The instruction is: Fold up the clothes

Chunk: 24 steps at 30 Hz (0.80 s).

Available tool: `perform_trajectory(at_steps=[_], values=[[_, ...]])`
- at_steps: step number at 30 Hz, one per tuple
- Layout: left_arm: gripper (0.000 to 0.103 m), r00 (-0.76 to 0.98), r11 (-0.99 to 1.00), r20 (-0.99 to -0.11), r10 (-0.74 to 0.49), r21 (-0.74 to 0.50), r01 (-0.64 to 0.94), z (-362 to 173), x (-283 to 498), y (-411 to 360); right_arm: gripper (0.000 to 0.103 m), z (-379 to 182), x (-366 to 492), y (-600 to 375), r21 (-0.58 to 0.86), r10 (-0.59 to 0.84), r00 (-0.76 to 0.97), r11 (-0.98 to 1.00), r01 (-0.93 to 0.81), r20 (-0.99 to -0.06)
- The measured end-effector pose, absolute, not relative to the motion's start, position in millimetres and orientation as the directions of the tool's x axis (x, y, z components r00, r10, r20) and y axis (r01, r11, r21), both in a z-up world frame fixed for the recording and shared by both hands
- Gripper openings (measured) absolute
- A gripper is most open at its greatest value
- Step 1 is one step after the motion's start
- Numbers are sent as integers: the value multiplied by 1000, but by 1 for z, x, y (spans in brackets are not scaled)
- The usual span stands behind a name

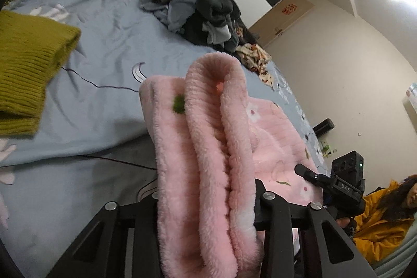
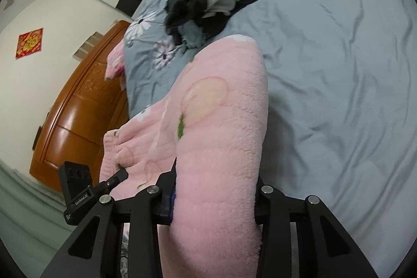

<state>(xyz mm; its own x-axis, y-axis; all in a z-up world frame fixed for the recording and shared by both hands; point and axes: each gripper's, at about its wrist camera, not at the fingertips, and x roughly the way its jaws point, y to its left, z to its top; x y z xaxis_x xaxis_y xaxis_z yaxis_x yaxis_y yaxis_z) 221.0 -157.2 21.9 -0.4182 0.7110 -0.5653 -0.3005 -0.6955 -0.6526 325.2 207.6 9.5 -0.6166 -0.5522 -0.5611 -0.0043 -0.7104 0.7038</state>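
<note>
A: Where is the garment being folded?

B: A pink fleece garment (image 1: pixel 208 147) is bunched over the blue floral bed (image 1: pixel 104 64). The left tool (image 1: pixel 206 202) is clamped on a thick fold of it; the right tool (image 2: pixel 215 196) pinches another fold.

A: How much seems finished?

B: To the left lies an olive knit sweater (image 1: pixel 28 67), apparently folded. At the far side, a dark clothes pile (image 1: pixel 203 14) and a patterned cloth (image 1: pixel 256 57) lie unfolded, so I judge most work remains.
</note>
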Motion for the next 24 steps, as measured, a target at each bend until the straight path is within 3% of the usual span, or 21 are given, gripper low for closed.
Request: perform_trajectory(at_steps=[11, 24], values=[[37, -462, -666, -496, 735, -658, -352, 70, 214, -258, 39, 62, 305, 119, 682, -606, -579, -723, 115, -545], [37, -560, -748, -528, 639, -596, -291, 84, 136, -450, 39, 64, 168, -76, 698, -701, -432, -688, 198, -568]])
